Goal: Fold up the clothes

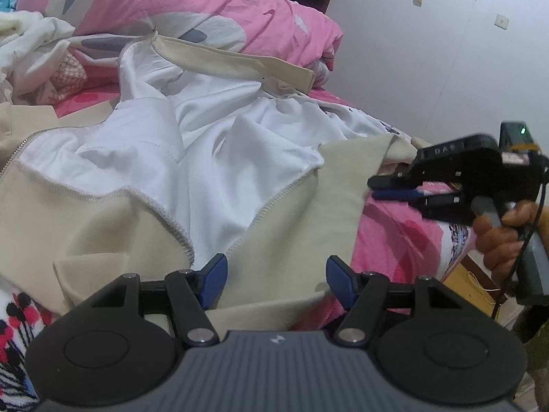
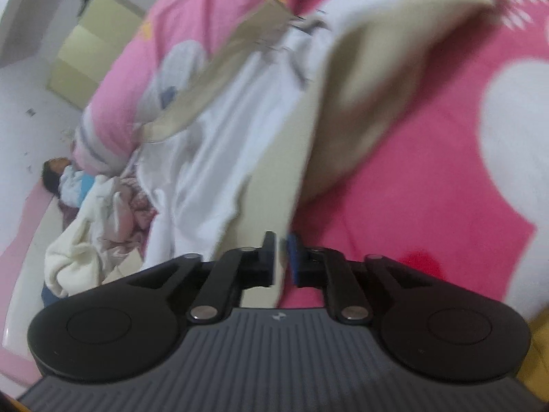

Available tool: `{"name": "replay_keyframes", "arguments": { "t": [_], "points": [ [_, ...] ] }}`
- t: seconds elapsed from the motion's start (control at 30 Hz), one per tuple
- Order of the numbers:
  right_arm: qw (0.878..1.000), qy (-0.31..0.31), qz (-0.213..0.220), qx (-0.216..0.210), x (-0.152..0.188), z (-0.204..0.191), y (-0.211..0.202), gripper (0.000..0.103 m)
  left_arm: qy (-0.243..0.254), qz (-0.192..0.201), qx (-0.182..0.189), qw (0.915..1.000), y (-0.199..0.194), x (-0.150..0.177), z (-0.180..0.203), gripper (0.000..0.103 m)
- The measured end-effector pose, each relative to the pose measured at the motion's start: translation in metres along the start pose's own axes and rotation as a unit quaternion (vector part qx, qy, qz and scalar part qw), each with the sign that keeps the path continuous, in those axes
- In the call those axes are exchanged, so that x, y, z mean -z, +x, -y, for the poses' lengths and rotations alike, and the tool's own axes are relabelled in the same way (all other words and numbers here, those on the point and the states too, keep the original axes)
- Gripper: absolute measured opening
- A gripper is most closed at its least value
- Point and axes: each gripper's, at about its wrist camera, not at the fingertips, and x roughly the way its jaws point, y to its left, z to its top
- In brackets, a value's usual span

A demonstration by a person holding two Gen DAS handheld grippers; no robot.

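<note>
A cream jacket [image 1: 291, 206] lies spread open on the pink bed, its white lining [image 1: 206, 144] facing up. My left gripper [image 1: 278, 279] hovers over the jacket's near cream hem, jaws wide apart, with cloth lying under and between the blue pads [image 1: 216, 274] but not pinched. At the right edge of the left wrist view my right gripper [image 1: 374, 188] reaches the jacket's side edge. The right wrist view is blurred; there the right gripper [image 2: 282, 257] shows a narrow gap, and the cream jacket [image 2: 267, 178] runs down into it without a clear pinch.
A rolled pink quilt [image 1: 240, 10] lies behind the jacket. White and pink clothes [image 2: 89, 233] are piled at the far side, where a person [image 2: 58, 175] lies. A hand [image 1: 501, 237] holds the right gripper. Bare pink sheet [image 2: 429, 171] lies to the right.
</note>
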Motion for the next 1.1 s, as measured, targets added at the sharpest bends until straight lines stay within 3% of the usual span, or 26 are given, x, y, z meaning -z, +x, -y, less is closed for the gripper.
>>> {"name": "replay_keyframes", "arguments": {
  "t": [0.03,0.17,0.33,0.47,0.5,0.57,0.6,0.7,0.9,1.0,1.1],
  "points": [
    [1.000,0.009,-0.001,-0.002,0.001,0.003,0.001,0.031,-0.003,0.000,0.001,1.0000,0.000,0.000,-0.001,0.064],
    [0.999,0.037,0.000,-0.029,0.000,0.013,0.009,0.042,-0.006,0.002,-0.004,1.0000,0.001,0.000,0.001,0.064],
    [0.998,0.019,-0.012,-0.061,-0.010,0.004,0.019,0.046,0.013,-0.005,-0.003,0.9999,0.004,0.000,0.006,0.072],
    [0.998,-0.014,-0.026,-0.051,-0.013,-0.003,0.038,0.047,0.028,-0.011,-0.015,0.9994,0.008,0.001,0.012,0.076],
    [0.998,-0.019,-0.027,-0.053,-0.014,-0.003,0.042,0.045,0.035,-0.013,-0.022,0.9991,0.009,0.001,0.015,0.076],
    [0.997,-0.026,-0.031,-0.062,-0.014,-0.005,0.048,0.022,0.054,-0.016,-0.039,0.9976,0.011,0.003,0.022,0.074],
    [0.996,-0.028,-0.036,-0.071,-0.014,-0.006,0.050,0.003,0.065,-0.018,-0.051,0.9964,0.013,0.003,0.026,0.072],
    [0.993,-0.041,-0.035,-0.108,-0.013,-0.016,0.044,0.002,0.093,-0.020,-0.094,0.9910,0.017,0.006,0.036,0.054],
    [0.979,-0.053,-0.009,-0.195,-0.013,-0.041,-0.005,0.001,0.117,-0.014,-0.126,0.9850,0.015,0.008,0.045,0.036],
    [0.977,-0.055,-0.011,-0.204,-0.005,-0.039,-0.027,0.001,0.116,-0.010,-0.130,0.9847,0.010,0.008,0.045,0.018],
    [0.980,-0.039,-0.026,-0.196,0.009,-0.022,-0.039,0.001,0.101,-0.003,-0.124,0.9872,-0.005,0.009,0.039,0.007]
  ]
}}
